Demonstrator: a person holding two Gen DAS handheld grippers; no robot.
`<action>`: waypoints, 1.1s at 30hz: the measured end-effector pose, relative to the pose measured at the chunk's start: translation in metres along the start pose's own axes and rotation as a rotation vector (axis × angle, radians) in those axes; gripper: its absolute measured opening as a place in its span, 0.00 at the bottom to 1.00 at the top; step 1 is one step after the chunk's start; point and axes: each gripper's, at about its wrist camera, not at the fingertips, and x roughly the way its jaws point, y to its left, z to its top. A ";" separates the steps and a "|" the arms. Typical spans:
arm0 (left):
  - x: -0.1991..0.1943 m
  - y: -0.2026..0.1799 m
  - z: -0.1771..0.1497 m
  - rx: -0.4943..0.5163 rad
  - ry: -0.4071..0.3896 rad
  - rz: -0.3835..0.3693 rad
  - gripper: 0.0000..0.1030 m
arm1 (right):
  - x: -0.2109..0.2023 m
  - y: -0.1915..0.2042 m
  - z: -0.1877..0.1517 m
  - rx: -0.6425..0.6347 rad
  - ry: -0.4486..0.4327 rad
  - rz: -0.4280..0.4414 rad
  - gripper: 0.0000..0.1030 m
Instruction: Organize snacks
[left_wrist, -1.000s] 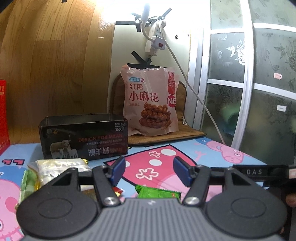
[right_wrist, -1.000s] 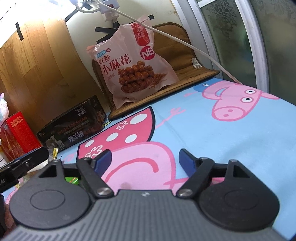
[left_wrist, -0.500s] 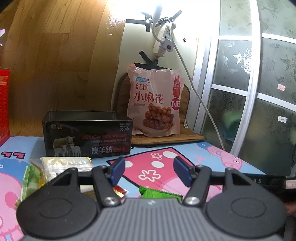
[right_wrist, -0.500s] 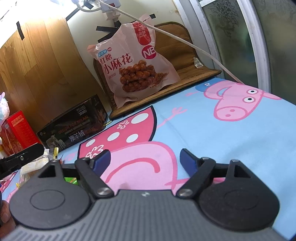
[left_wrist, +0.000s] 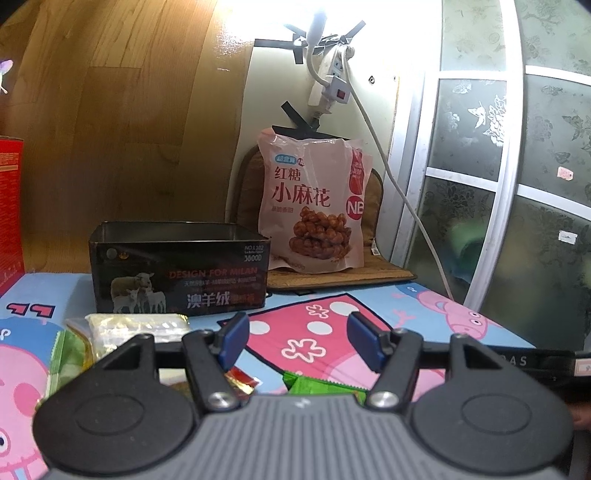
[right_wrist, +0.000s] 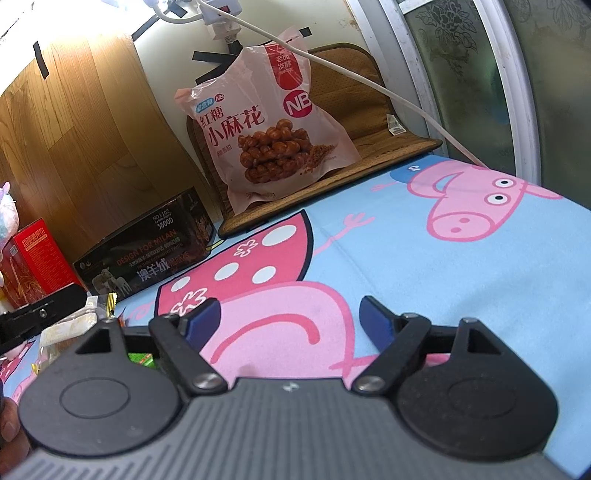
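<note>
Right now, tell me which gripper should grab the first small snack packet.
Left. The left gripper is open just above the green packet and red packet, facing the black tin. The right gripper, also open, has only bare cartoon cloth ahead.

Cream wall (left_wrist: 266, 122) at centre, bright glare above. Left of it, wood-grain panel (left_wrist: 129, 129). Right of it, white-framed frosted floral glass (left_wrist: 476, 155). Below, cartoon-pig cloth (right_wrist: 461, 258).

The left tool (left_wrist: 297, 338) and right tool (right_wrist: 290, 325) both hover level, blue-tipped fingers spread wide, gripping nothing.
</note>
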 end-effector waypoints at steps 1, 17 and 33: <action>0.000 0.000 0.000 0.000 -0.001 0.001 0.59 | 0.000 0.000 0.000 0.000 0.000 0.000 0.82; -0.002 0.000 0.001 -0.001 -0.009 0.008 0.60 | 0.000 0.000 0.000 -0.001 0.000 0.001 0.82; -0.002 0.000 0.001 -0.002 -0.010 0.008 0.60 | 0.000 0.000 0.000 -0.002 0.000 0.000 0.82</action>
